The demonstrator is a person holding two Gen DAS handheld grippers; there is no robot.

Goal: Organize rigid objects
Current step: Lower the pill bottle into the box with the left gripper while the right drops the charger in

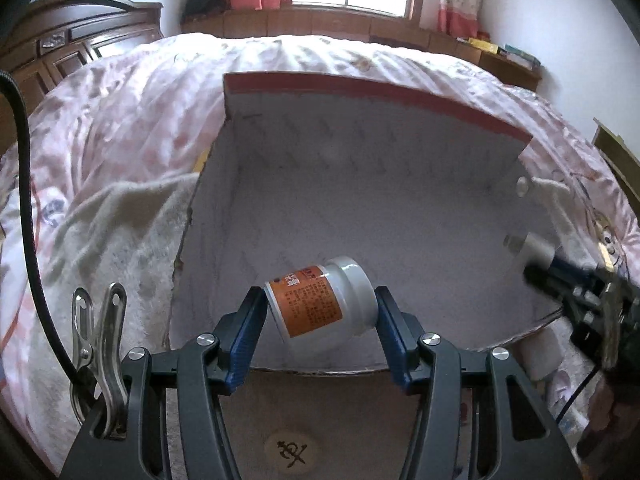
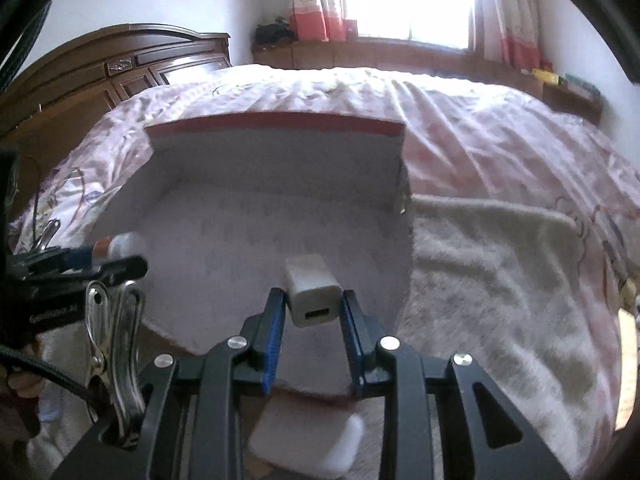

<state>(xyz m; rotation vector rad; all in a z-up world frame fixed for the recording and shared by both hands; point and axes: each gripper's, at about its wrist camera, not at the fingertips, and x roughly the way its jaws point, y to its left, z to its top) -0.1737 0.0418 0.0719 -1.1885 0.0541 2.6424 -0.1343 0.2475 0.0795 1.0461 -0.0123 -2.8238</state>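
My left gripper (image 1: 320, 300) is shut on a white bottle with an orange label (image 1: 320, 300), held tilted over the near part of an open cardboard box (image 1: 360, 184) with a white inside and a red rim. My right gripper (image 2: 314, 304) is shut on a white USB charger block (image 2: 312, 292), held over the same box (image 2: 260, 216). The right gripper with the charger also shows at the right of the left wrist view (image 1: 532, 248). The left gripper with the bottle shows at the left of the right wrist view (image 2: 116, 252).
The box lies on a bed with a pink patterned quilt (image 1: 120, 120) and a cream fleece blanket (image 2: 500, 264). A white flat object (image 2: 308, 440) lies below the right gripper. A dark wooden headboard (image 2: 100, 64) stands at the left. A window sill (image 1: 320, 20) runs behind.
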